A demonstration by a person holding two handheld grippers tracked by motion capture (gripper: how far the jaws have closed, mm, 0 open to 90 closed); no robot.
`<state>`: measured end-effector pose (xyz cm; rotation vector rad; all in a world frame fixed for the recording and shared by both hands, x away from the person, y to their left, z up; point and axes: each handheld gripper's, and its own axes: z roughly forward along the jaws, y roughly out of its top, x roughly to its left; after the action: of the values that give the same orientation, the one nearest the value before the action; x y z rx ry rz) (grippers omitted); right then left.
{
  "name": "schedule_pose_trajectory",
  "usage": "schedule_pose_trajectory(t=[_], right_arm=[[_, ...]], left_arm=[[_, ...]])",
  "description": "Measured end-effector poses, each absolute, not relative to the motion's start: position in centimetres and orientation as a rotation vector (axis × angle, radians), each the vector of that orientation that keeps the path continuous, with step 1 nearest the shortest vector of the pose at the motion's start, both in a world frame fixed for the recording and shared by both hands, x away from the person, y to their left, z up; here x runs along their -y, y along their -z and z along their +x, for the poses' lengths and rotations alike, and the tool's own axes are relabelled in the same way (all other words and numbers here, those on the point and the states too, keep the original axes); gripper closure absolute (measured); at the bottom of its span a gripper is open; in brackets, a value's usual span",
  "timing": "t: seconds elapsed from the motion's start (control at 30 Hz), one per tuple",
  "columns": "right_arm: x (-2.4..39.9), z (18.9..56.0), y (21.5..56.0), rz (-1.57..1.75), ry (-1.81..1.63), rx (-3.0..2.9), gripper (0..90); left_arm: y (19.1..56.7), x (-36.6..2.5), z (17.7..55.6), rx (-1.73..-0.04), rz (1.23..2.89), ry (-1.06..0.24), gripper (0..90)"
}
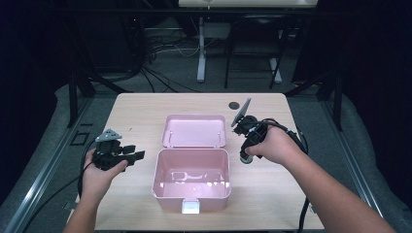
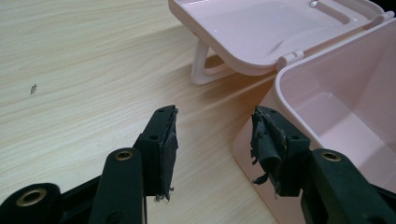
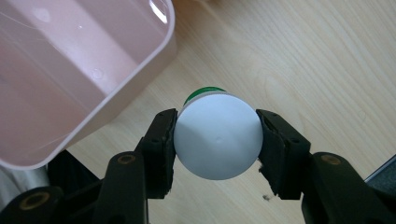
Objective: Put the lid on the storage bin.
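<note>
A pink plastic box (image 1: 192,182) stands open at the middle of the table, its lid (image 1: 195,131) folded back behind it. My right gripper (image 3: 215,142) is shut on a round white-capped container with a green body (image 3: 217,135), held above the wood just right of the box (image 3: 70,88). In the high view that gripper (image 1: 247,158) points down beside the box's right wall. My left gripper (image 1: 131,155) hovers left of the box, open with nothing between its fingers (image 2: 163,149). Its worn pads face the box's near corner (image 2: 299,93) and the lid's (image 2: 261,32) hinge.
The box's inside looks empty, with a white latch (image 1: 191,207) on its front. A small dark round spot (image 1: 234,104) lies on the table's far edge. Bare wood spreads left and right of the box. Table legs and cables stand beyond the far edge.
</note>
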<state>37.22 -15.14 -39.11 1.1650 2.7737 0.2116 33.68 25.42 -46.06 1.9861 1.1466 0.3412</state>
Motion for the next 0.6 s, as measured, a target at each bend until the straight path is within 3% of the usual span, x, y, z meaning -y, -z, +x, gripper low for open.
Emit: schedule_pose_trajectory(t=[0.6], right_arm=[[12.8,36.2,36.8,1.045,-0.225,-2.819,50.3]], left_arm=[[46.1,-25.6,33.7,-1.145,1.98,-0.342,50.5]])
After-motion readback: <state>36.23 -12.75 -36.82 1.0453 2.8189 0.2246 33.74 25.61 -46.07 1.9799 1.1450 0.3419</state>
